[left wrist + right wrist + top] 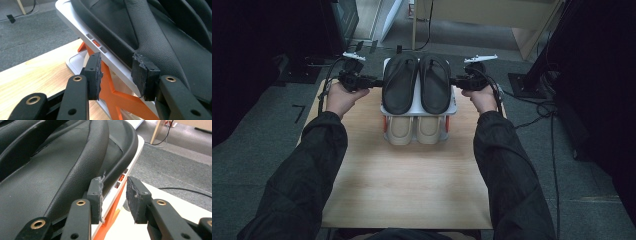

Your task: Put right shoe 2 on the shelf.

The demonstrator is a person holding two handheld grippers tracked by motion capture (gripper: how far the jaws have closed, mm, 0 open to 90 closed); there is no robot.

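A white two-tier shoe rack [418, 111] with orange braces stands at the table's far middle. Two black slippers [400, 82] [434, 82] lie on its top shelf, and a beige pair [401, 129] sits below. My left gripper [374, 82] is at the rack's left side. In the left gripper view its jaws [119, 75] stand open astride the white shelf edge [82, 32], one pad near the black slipper [155, 37]. My right gripper [457, 81] is at the right side, open [115, 200] astride the shelf edge [136, 152] beside the other slipper [50, 177].
The wooden table [407, 180] is bare in front of the rack. Grey carpet surrounds it. Cables [552, 107] trail on the floor at the right near a black stand base [524, 82]. A light wooden furniture leg [414, 25] stands behind the table.
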